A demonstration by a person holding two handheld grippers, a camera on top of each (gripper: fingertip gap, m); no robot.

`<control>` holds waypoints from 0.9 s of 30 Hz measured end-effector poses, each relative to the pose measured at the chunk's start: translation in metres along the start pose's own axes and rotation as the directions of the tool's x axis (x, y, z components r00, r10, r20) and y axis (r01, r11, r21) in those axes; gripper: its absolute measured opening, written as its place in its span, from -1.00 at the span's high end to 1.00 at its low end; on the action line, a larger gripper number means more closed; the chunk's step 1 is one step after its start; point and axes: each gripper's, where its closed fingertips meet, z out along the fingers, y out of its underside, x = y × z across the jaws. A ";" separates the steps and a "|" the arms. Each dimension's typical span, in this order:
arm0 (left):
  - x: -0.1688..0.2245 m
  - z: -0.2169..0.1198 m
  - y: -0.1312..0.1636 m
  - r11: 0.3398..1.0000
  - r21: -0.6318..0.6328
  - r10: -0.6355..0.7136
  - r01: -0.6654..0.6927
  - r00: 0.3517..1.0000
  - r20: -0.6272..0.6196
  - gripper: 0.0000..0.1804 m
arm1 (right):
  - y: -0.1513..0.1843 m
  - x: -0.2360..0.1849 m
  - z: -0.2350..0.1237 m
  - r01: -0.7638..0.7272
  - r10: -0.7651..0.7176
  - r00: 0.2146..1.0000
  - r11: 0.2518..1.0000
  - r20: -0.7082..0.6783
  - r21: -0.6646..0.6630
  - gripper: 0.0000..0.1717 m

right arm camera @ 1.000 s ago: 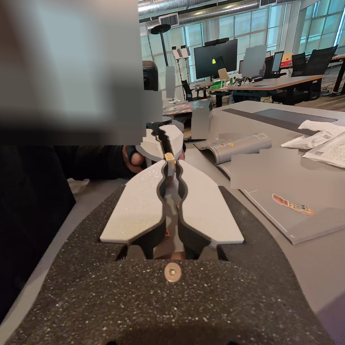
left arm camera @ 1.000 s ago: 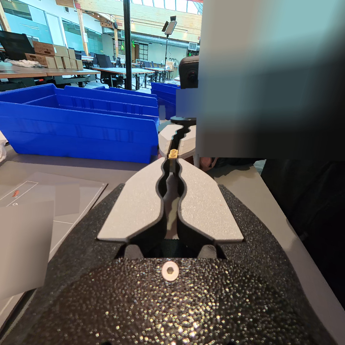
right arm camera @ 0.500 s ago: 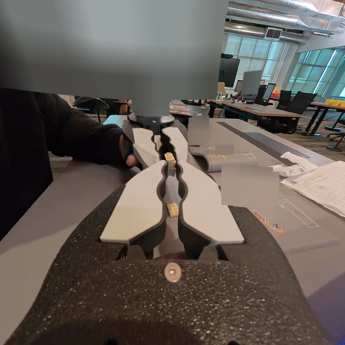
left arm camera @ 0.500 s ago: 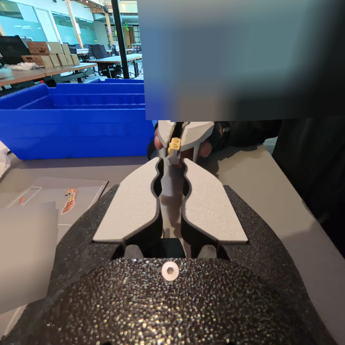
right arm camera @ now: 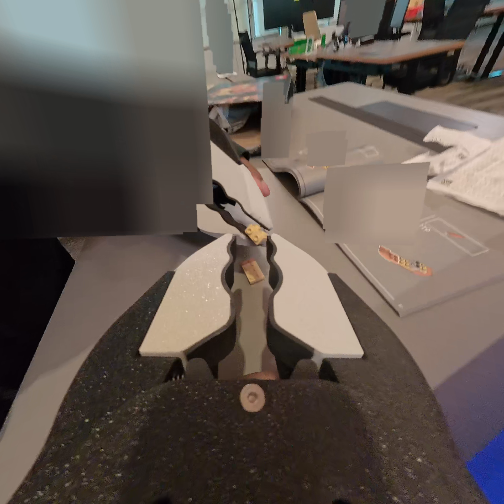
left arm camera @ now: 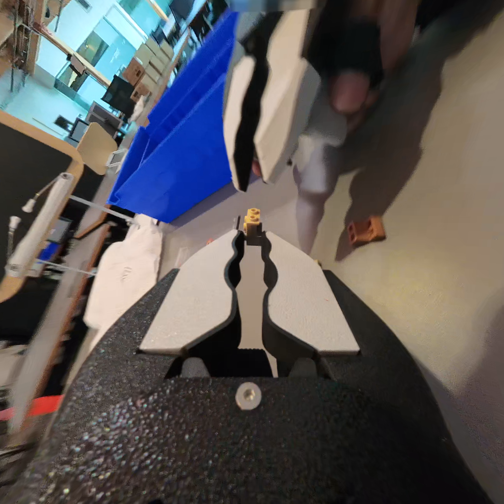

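The left gripper [left arm camera: 252,235] is clamped on a small yellow studded brick [left arm camera: 252,221]; the brick projects beyond the fingertips toward 12 o'clock, with a dark piece under it between the tips; blue bins [left arm camera: 174,152] lie toward 10 o'clock, white crumpled bags [left arm camera: 122,275] toward 9 o'clock; an orange-brown brick [left arm camera: 366,231] rests on the grey table [left arm camera: 425,272] toward 3 o'clock. The right gripper [right arm camera: 251,240] stands with its fingertips apart and grips nothing; the yellow brick, held by the left gripper, sits just at its fingertips; a tan flat plate [right arm camera: 252,271] lies on the table below, seen between the fingers; an open grey booklet [right arm camera: 409,283] lies toward 3 o'clock; white printed sheets [right arm camera: 469,174] lie toward 2 o'clock.
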 end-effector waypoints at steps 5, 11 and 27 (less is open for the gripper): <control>0.010 0.010 0.014 0.972 -0.123 0.205 -0.202 0.979 0.016 0.87 | 0.024 0.005 0.008 -0.104 0.100 0.994 0.985 -0.033 -0.141 0.75; 0.008 0.013 0.010 0.954 -0.147 0.274 -0.261 0.959 0.076 0.87 | 0.029 0.006 0.010 -0.191 0.185 0.981 0.966 -0.049 -0.176 0.68; 0.007 0.016 0.008 0.918 -0.191 0.376 -0.348 0.916 0.138 0.77 | 0.039 0.012 0.010 -0.143 0.113 0.985 0.958 -0.131 -0.250 0.77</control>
